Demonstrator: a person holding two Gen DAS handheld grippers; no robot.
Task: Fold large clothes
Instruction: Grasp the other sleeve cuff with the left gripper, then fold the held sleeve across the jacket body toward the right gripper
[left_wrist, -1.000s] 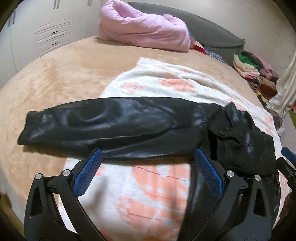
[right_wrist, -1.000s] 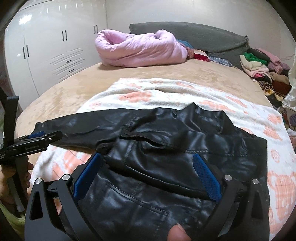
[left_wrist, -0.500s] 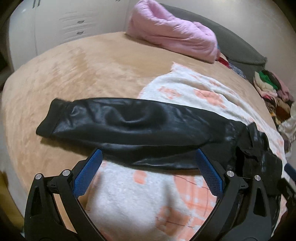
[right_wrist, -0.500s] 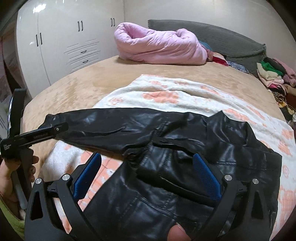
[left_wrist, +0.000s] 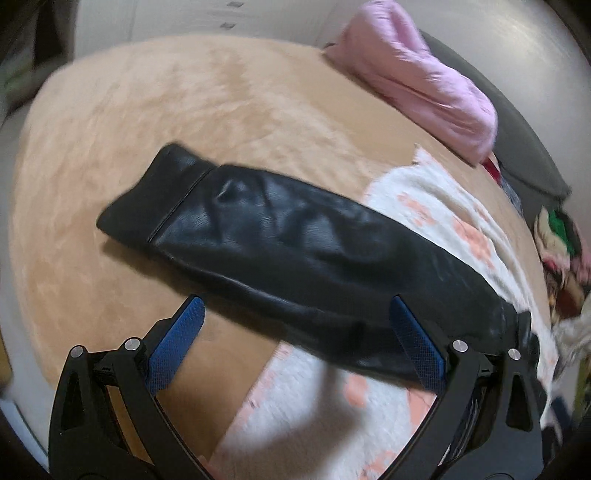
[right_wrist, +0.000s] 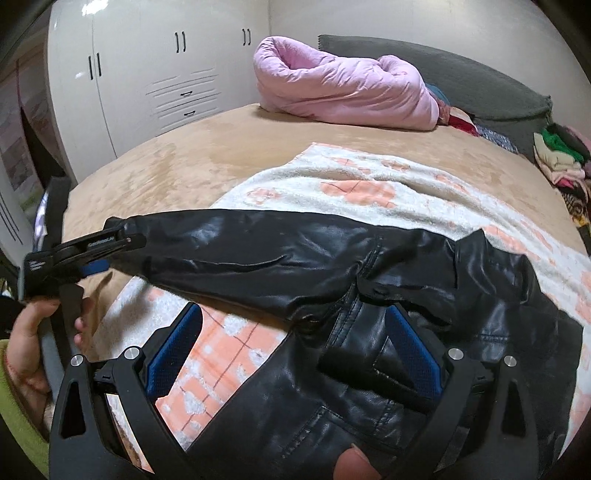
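Black leather jacket (right_wrist: 369, 295) lies flat on the white towel with peach patches (right_wrist: 369, 192), its sleeve (left_wrist: 280, 236) stretched long off the towel's left edge onto the tan bed cover (left_wrist: 184, 110). The left gripper (left_wrist: 295, 332), jaws wide and empty, hovers just short of that sleeve, nearest its cuff. The right gripper (right_wrist: 295, 339), also wide and empty, hangs over the jacket's body. No containers show.

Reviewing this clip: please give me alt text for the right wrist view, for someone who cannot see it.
A black leather jacket lies on a white and peach blanket on a tan bed, one sleeve stretched left. The open right gripper hovers over it; the left gripper is near the cuff.
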